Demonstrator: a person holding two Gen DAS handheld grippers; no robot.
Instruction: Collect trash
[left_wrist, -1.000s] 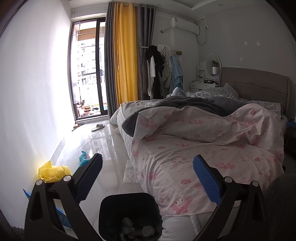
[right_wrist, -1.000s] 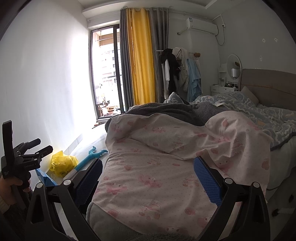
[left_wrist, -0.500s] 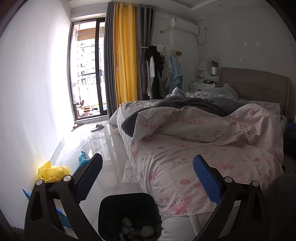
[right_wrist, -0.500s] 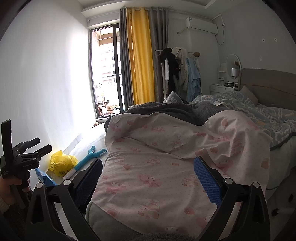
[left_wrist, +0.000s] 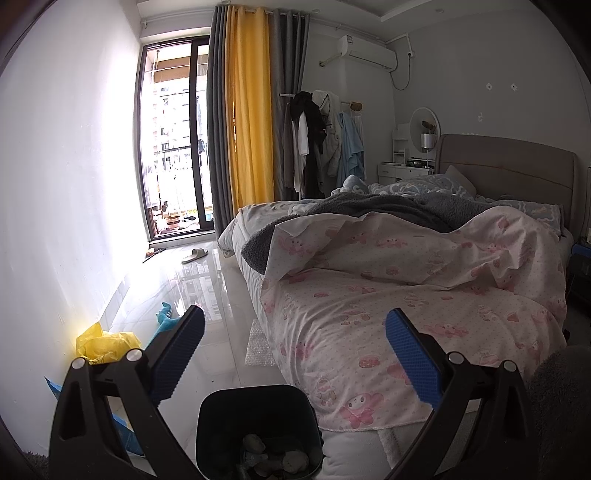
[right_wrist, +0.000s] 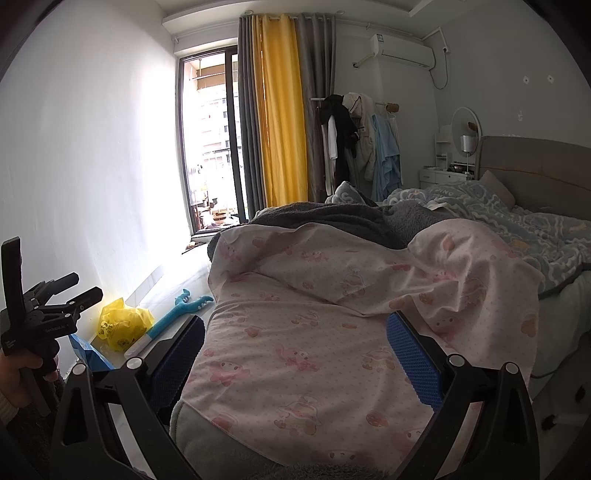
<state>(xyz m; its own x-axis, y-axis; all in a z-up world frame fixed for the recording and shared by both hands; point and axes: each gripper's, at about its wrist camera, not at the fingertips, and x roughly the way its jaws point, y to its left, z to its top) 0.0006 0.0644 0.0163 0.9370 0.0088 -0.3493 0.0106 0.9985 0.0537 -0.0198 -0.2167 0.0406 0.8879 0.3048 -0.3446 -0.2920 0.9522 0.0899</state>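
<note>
Trash: yellow bag (left_wrist: 105, 341) by the wall; bubble wrap (left_wrist: 260, 349) beside the bed (left_wrist: 406, 295).
Bin (left_wrist: 258, 424): below left gripper (left_wrist: 293, 356), likely ready for drops.
Left gripper: wide, empty.
Right gripper (right_wrist: 295, 354): wide, empty, over bed.

Glossy pale floor tiles (left_wrist: 218, 295), soft printed cotton quilt (left_wrist: 406, 295), matt black plastic bin (left_wrist: 255, 417).

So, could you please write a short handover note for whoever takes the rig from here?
Left gripper: open, empty, above the black trash bin beside the bed.
Right gripper: open, empty, over the pink duvet.
Done: crumpled scraps already lie in the bin.
Left: yellow plastic bag, blue packet by the wall, bubble wrap at the bedside.
</note>
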